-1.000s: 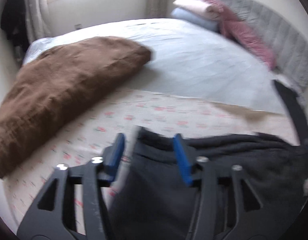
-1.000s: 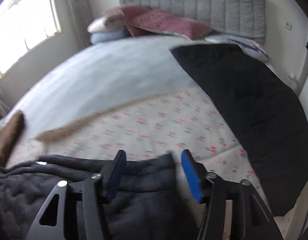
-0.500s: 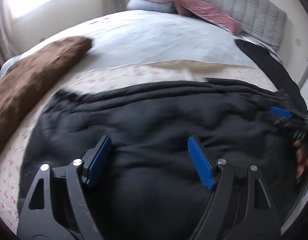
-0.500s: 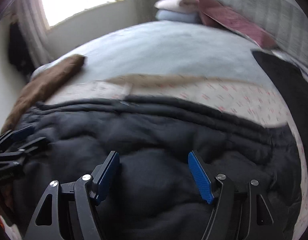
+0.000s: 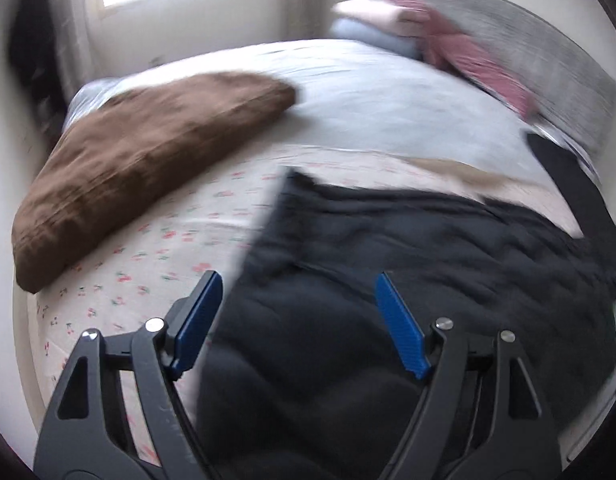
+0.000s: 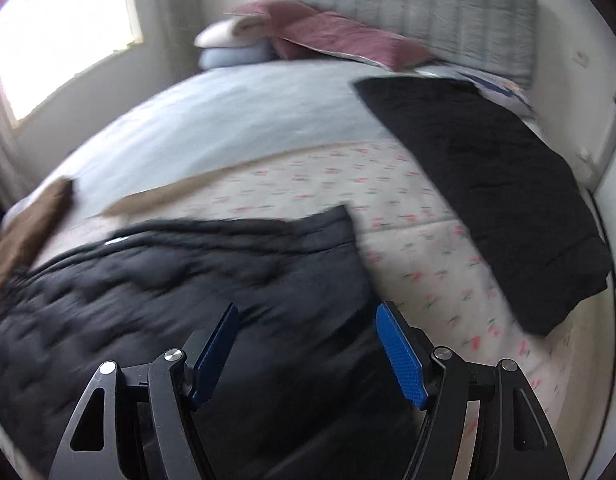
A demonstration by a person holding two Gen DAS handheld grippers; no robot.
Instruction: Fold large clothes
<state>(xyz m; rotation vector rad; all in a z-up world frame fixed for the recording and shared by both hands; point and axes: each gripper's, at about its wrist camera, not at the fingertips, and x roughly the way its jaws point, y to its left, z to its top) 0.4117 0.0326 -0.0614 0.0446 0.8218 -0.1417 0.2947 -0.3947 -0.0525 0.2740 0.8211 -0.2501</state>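
Dark garment (image 5: 408,264) spread on bed (image 5: 388,92), left gripper (image 5: 297,320) and right gripper (image 6: 305,344) above it, jaws just widened, nothing gripped.

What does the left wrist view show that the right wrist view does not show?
Only the left wrist view shows the whole brown folded blanket and the left claw, open. Only the right wrist view shows the whole flat black blanket and the right claw, open. Both show the dark quilted garment on the cherry-print sheet, the pillows and the grey headboard.
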